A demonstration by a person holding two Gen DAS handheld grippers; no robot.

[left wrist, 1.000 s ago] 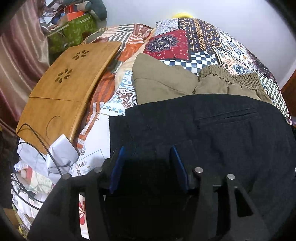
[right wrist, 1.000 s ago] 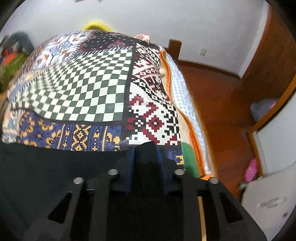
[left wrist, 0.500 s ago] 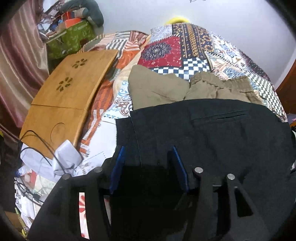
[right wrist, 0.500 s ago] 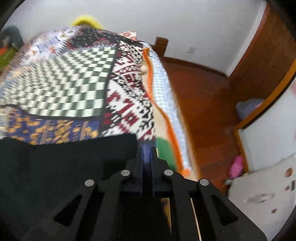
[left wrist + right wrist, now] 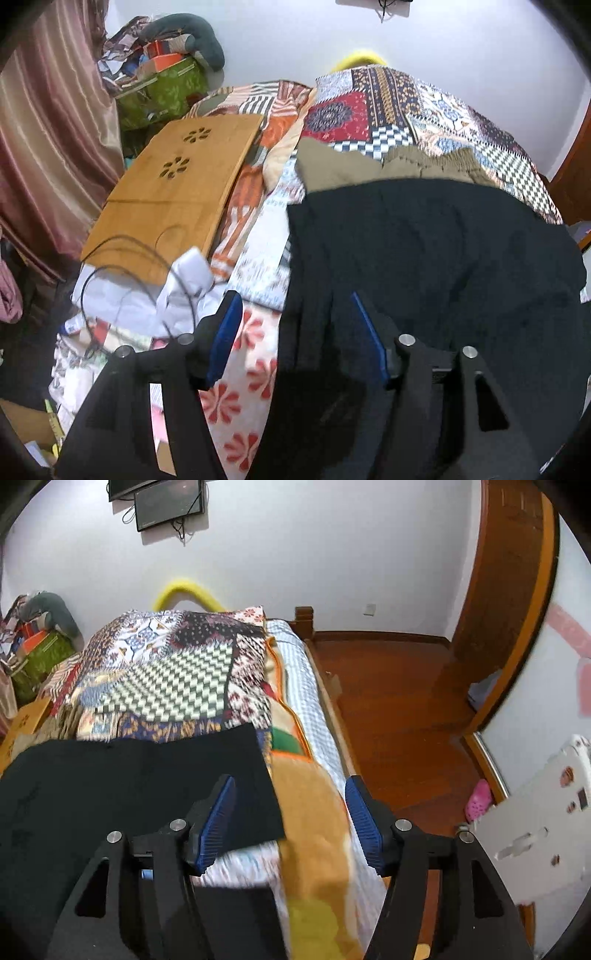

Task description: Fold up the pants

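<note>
Black pants [image 5: 436, 251] lain crosswise on bed [image 5: 295, 672]. Left hand-held gripper [image 5: 295, 332] released over near-left edge; right hand-held gripper [image 5: 291, 819] just released, beyond right corner.

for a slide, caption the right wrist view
Open right gripper above folded black pants on a patchwork quilt.

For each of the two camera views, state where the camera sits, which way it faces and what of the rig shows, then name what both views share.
Left wrist: on the left gripper, looking down its open fingers across the bed toward the wooden lap tray and curtain.
Right wrist: on the right gripper, jaws just opened and empty, looking over the bed's edge to the wooden floor.
Shared: black pants, patchwork quilt.
</note>
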